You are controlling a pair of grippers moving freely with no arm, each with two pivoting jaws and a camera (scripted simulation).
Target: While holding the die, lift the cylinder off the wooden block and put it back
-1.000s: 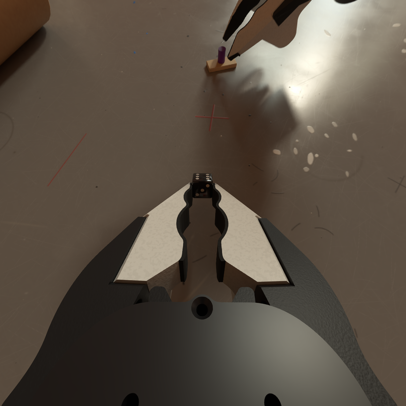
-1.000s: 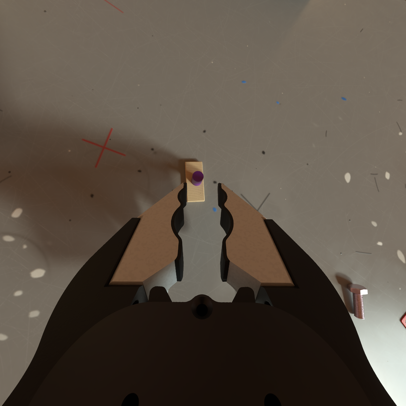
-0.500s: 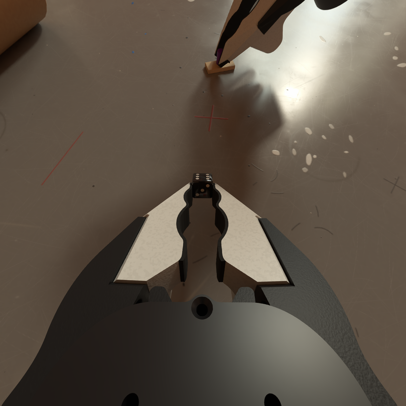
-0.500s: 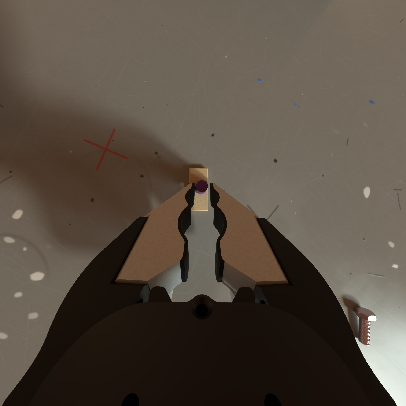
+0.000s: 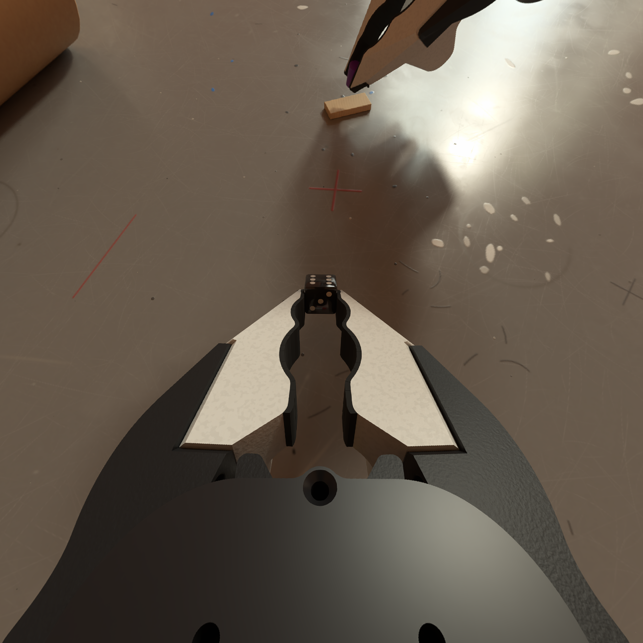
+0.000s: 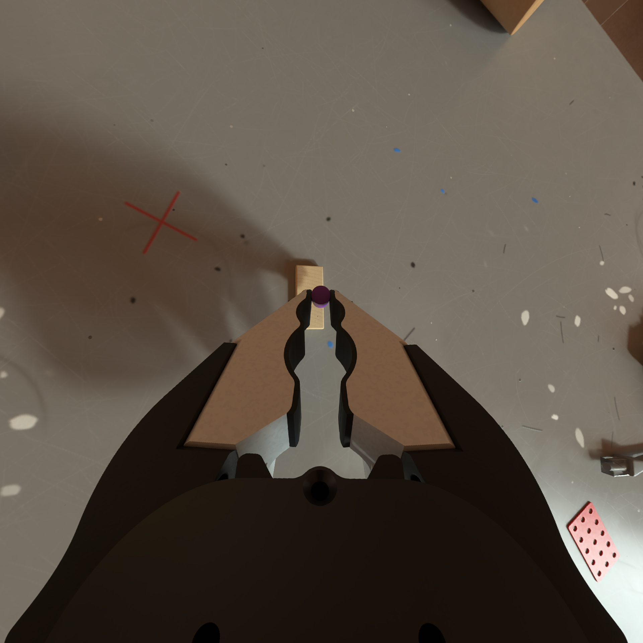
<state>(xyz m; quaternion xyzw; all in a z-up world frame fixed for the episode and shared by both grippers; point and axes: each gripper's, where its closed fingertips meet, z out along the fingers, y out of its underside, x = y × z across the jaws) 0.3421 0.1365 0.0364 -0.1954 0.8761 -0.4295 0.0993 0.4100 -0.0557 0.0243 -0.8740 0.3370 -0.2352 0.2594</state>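
Observation:
My left gripper (image 5: 320, 299) is shut on a black die (image 5: 320, 294) with white pips, held at its fingertips above the table. My right gripper (image 6: 320, 295) is shut on the purple cylinder (image 6: 320, 295) and holds it in the air above the wooden block (image 6: 309, 278). In the left wrist view the right gripper (image 5: 355, 78) hangs at the top, the cylinder (image 5: 352, 71) a purple sliver between its tips, clear of the bare block (image 5: 347, 105) on the table below.
A red cross mark (image 5: 334, 190) lies between the die and the block. A cardboard box (image 5: 31, 38) stands far left. In the right wrist view a red perforated plate (image 6: 593, 541) and a metal bolt (image 6: 619, 464) lie at the right; a box corner (image 6: 511, 14) shows at the top.
My right gripper closed on the cylinder and rose with it off the block. The block stays put. My left gripper keeps the die, barely moved.

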